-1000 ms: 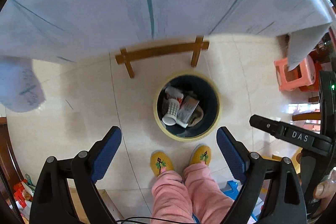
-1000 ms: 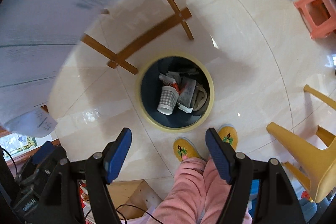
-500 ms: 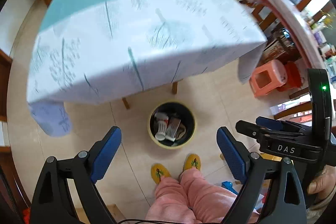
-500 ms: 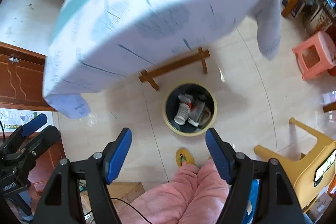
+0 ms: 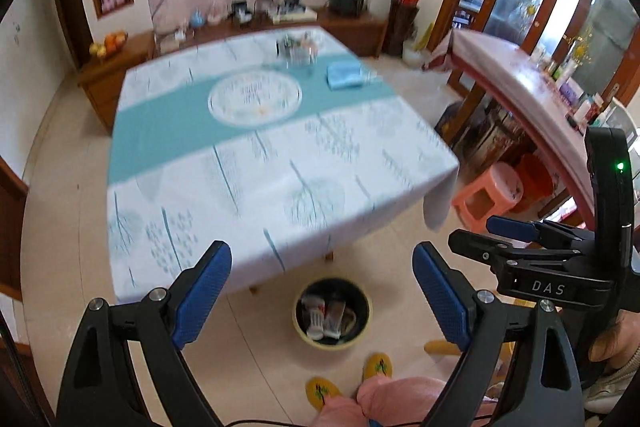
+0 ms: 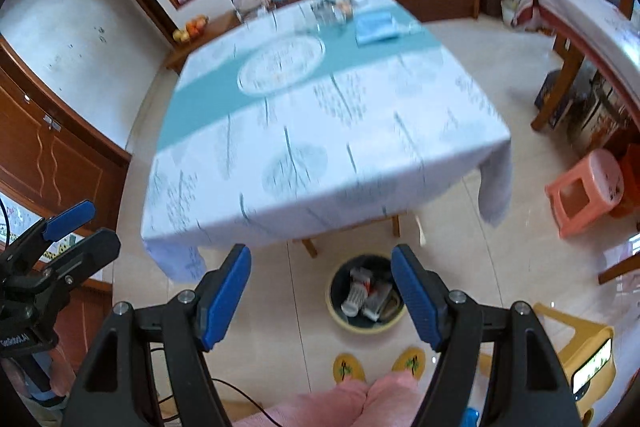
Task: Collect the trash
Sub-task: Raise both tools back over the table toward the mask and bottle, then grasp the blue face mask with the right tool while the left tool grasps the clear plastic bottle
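Observation:
A round dark bin with a yellow rim (image 5: pixel 301 329) (image 6: pixel 334 317) stands on the floor by the table's near edge. It holds a checked paper cup (image 5: pixel 316 321) (image 6: pixel 353 297) and other wrappers. My left gripper (image 5: pixel 322 285) is open and empty, raised well above the bin. My right gripper (image 6: pixel 321 285) is open and empty too, at about the same height. The right gripper also shows at the right of the left wrist view (image 5: pixel 516 231), and the left one at the left of the right wrist view (image 6: pixel 64 223).
A table with a white and teal cloth (image 5: pixel 256 155) (image 6: pixel 320 131) fills the middle; glassware (image 5: pixel 296 49) and a folded blue cloth (image 5: pixel 344 75) sit at its far end. A pink stool (image 6: pixel 584 191), a yellow chair (image 6: pixel 576 339) and my slippered feet (image 6: pixel 348 367) are nearby.
Both grippers have risen and tilted up from just over the bin. The whole tabletop and the room behind have come into view, and the bin has shrunk low in both views.

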The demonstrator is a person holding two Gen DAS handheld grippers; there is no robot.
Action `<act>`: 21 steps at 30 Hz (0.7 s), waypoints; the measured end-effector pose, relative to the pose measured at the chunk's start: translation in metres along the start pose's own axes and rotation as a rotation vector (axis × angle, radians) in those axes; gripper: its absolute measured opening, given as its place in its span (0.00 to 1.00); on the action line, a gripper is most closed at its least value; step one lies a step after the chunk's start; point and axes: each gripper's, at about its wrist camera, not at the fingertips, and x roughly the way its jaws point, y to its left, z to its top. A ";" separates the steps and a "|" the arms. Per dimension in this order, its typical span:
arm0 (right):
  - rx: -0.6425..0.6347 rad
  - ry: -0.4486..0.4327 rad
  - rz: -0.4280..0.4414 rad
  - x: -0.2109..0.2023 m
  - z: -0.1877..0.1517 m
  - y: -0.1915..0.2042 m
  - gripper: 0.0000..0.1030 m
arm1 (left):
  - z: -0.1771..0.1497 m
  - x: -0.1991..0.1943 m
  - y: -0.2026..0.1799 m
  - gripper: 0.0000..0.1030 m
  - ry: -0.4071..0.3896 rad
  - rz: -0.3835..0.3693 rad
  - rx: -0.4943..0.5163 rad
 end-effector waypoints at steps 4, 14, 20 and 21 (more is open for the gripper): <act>-0.035 -0.049 -0.021 -0.014 0.022 0.006 0.71 | 0.023 -0.018 0.004 0.88 -0.084 -0.011 0.006; -0.133 -0.142 -0.044 -0.026 0.100 -0.001 0.71 | 0.099 -0.001 0.012 0.88 -0.124 0.025 -0.017; -0.243 -0.166 -0.034 -0.002 0.194 -0.030 0.71 | 0.159 0.050 0.013 0.88 -0.100 0.054 -0.064; -0.266 -0.164 -0.026 0.005 0.210 -0.035 0.71 | 0.175 0.065 0.013 0.88 -0.090 0.066 -0.077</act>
